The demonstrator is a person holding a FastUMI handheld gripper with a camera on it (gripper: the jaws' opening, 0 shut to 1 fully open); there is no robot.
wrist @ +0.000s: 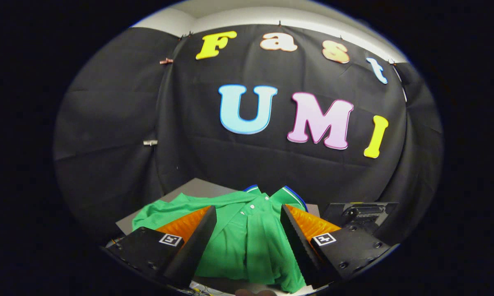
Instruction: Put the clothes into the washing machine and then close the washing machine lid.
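Green shirt (247, 234) lies crumpled on the grey table (193, 187) directly ahead between the gripper (249, 211) fingers, spread wide, collar farthest away, apparently not yet touched.

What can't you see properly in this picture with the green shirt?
- Green shirt, gripper view: the two open fingers stand over its sides, so its full outline and sleeves are hidden.
- Grey table: mostly covered by the shirt.
- Dark object beyond the fingers on one side: partly behind a finger, too unclear to identify.
- Whether the fingers touch the shirt: cannot tell.
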